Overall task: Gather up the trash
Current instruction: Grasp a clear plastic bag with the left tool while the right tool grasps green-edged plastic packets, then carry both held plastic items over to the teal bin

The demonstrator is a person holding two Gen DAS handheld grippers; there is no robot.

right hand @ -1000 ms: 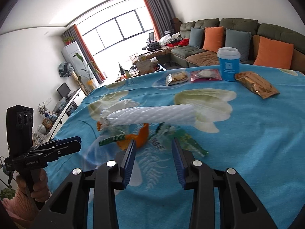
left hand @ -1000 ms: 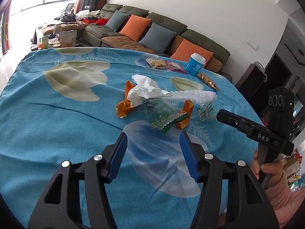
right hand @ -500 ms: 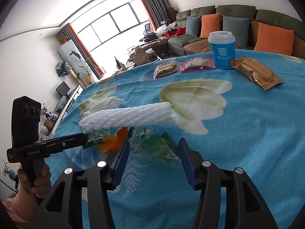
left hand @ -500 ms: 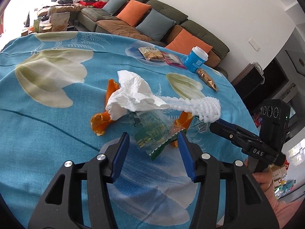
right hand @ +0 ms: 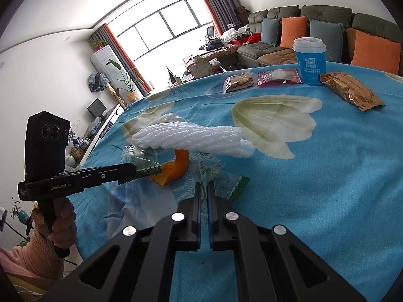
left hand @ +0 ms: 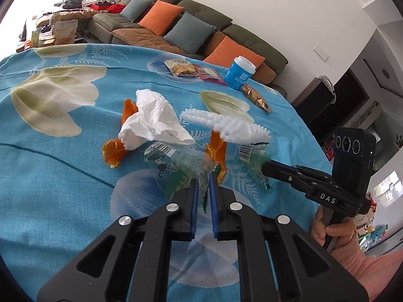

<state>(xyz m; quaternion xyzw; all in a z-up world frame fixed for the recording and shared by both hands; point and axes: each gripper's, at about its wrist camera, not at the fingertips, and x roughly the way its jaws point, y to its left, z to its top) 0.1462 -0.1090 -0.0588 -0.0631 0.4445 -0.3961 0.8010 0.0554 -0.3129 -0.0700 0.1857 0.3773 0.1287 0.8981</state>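
A trash pile lies mid-table on the blue flowered cloth point(left hand: 63, 176): a crumpled white tissue point(left hand: 153, 123), orange peels point(left hand: 113, 152), a white foam net point(left hand: 226, 125) and two clear-green plastic wrappers. My left gripper point(left hand: 203, 178) is shut on the near edge of one green wrapper point(left hand: 181, 166). My right gripper point(right hand: 204, 186) is shut on the other green wrapper point(right hand: 214, 173), beside a peel point(right hand: 173, 168) under the foam net point(right hand: 191, 138). The right gripper also shows in the left wrist view point(left hand: 264, 168), and the left gripper in the right wrist view point(right hand: 133, 170).
At the table's far side stand a blue cup with white lid point(right hand: 310, 60), a gold snack packet point(right hand: 350, 90), a cracker packet point(right hand: 238, 80) and a pink packet point(right hand: 278, 76). A sofa with orange and grey cushions point(left hand: 181, 30) is behind the table.
Both grippers moved forward to the pile and went from open to shut, each closing on a green wrapper.
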